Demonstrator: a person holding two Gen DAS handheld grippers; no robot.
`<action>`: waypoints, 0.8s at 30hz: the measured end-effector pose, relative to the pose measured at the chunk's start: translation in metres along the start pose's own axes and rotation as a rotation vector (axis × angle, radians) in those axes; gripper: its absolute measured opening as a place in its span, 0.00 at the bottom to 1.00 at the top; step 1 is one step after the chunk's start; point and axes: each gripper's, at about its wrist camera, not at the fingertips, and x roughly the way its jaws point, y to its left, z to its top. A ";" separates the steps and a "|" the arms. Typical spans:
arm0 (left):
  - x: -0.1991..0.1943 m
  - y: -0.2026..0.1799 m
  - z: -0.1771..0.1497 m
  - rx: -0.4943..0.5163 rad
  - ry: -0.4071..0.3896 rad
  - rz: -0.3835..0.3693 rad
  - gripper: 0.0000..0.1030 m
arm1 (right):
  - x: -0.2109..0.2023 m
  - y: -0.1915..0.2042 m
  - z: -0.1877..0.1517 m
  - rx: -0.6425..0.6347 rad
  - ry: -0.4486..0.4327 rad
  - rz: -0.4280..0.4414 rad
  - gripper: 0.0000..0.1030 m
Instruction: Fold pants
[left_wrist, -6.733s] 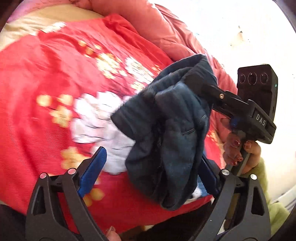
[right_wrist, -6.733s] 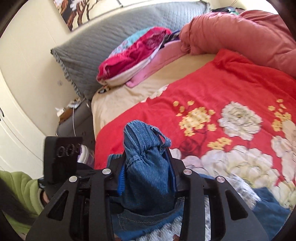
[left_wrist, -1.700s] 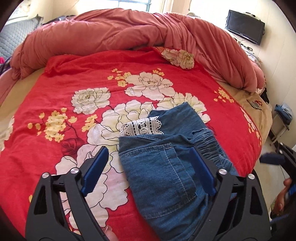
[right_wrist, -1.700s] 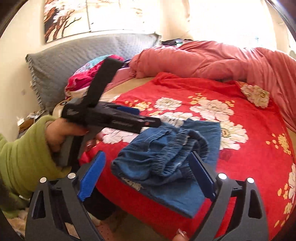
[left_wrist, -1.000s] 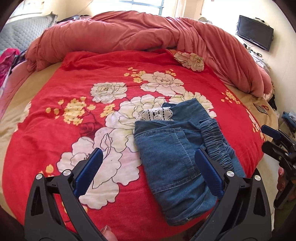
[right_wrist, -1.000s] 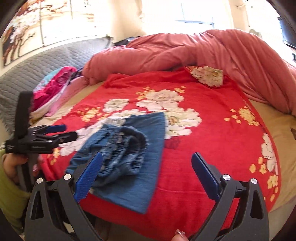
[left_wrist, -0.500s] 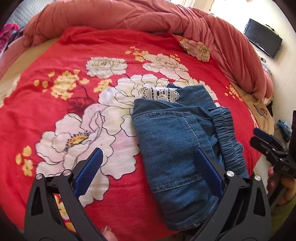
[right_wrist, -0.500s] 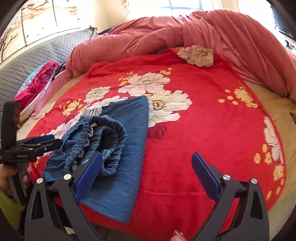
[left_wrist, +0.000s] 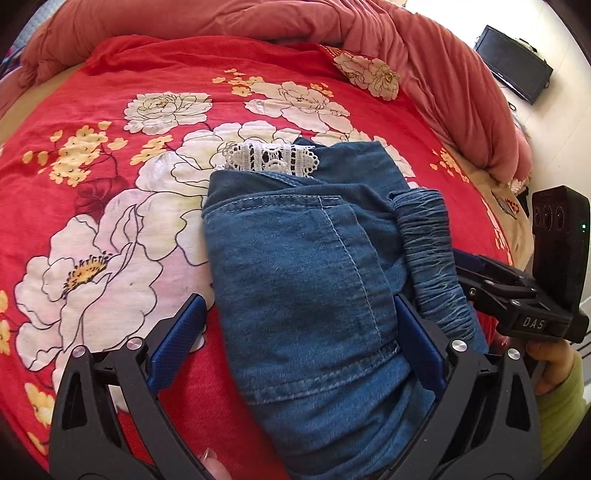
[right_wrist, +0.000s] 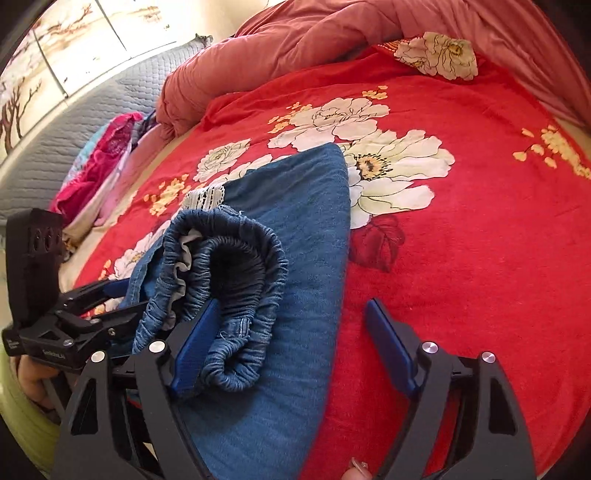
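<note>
While the pants (left_wrist: 306, 280) lie folded on the bed's red blanket (left_wrist: 110, 155), your left tongs (left_wrist: 295, 354) straddle them open, and your right tongs (right_wrist: 291, 354) are closing over their edge beside the waistband (right_wrist: 236, 266), not yet pinching.

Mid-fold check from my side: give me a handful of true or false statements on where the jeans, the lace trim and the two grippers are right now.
1. The jeans lie folded on the red floral blanket. True.
2. White lace trim shows at the far end of the bundle. True.
3. The left gripper is clamped shut on the waistband. False: its fingers stand apart, one on each side of the folded denim.
4. The elastic waistband lies flat and smooth. False: it is bunched in a gathered loop.
5. The right gripper hovers over bare blanket, clear of the jeans. False: it is over the denim's edge, closing, pinching nothing yet.
</note>
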 end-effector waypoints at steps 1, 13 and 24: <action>0.002 0.000 0.001 -0.007 0.000 0.004 0.90 | 0.001 -0.001 0.002 0.001 0.002 0.011 0.77; 0.003 -0.008 0.009 -0.010 -0.037 0.007 0.43 | 0.014 0.010 0.009 -0.031 -0.015 0.098 0.27; -0.028 -0.023 0.014 0.054 -0.151 0.035 0.29 | -0.022 0.048 0.016 -0.175 -0.149 0.042 0.22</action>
